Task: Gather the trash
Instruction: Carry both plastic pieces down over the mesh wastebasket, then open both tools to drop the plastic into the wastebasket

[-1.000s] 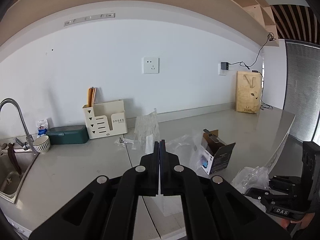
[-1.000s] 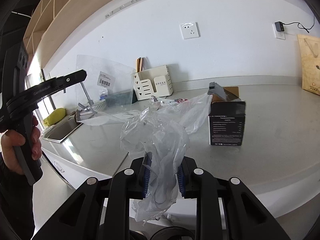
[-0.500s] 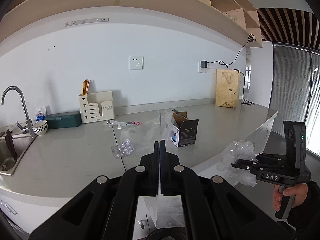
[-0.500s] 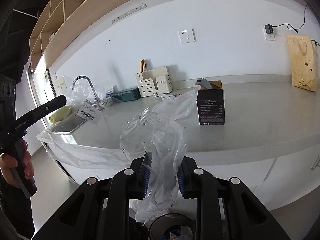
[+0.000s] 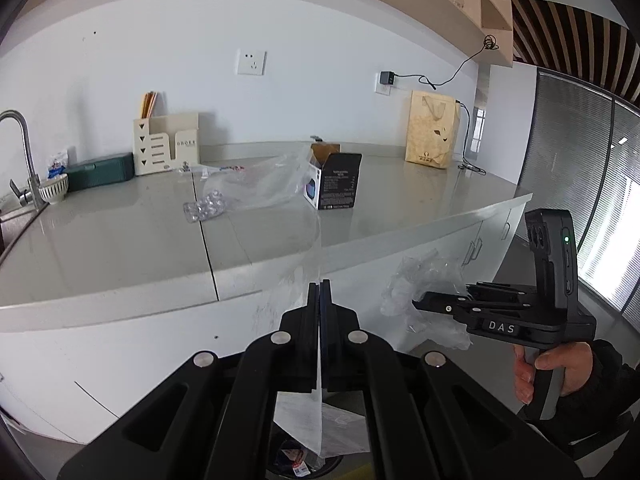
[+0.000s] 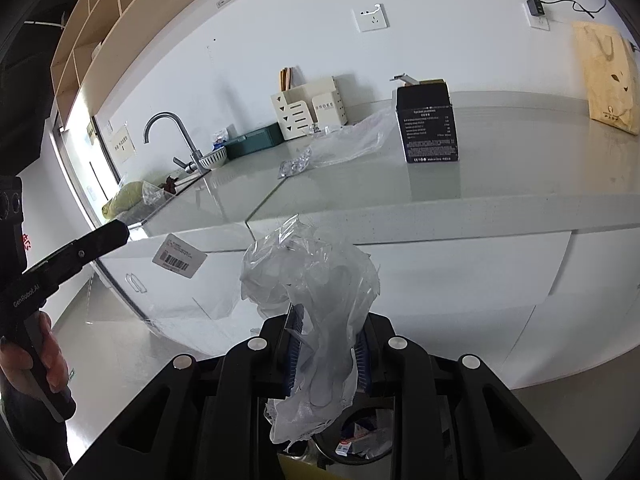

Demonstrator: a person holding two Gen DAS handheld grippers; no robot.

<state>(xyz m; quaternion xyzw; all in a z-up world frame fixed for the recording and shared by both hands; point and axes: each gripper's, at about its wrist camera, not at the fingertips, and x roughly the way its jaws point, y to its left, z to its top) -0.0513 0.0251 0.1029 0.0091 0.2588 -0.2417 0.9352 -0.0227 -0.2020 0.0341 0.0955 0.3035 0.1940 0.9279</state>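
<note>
My left gripper is shut on a flat clear plastic sheet that hangs edge-on below it; in the right wrist view the sheet carries a barcode label. My right gripper is shut on a crumpled clear plastic bag, which also shows in the left wrist view. Both grippers are off the counter's front edge, above a round bin with trash in it. On the counter lie a black box, a clear bag and a blister pack.
The grey counter has white cabinets below it. A sink with faucet is at the left, with a bowl, a green case and a cream utensil holder. A paper bag stands at the back right.
Both grippers have moved back from over the counter and down to in front of the cabinets, still holding their plastic. The bin has come into view below them.
</note>
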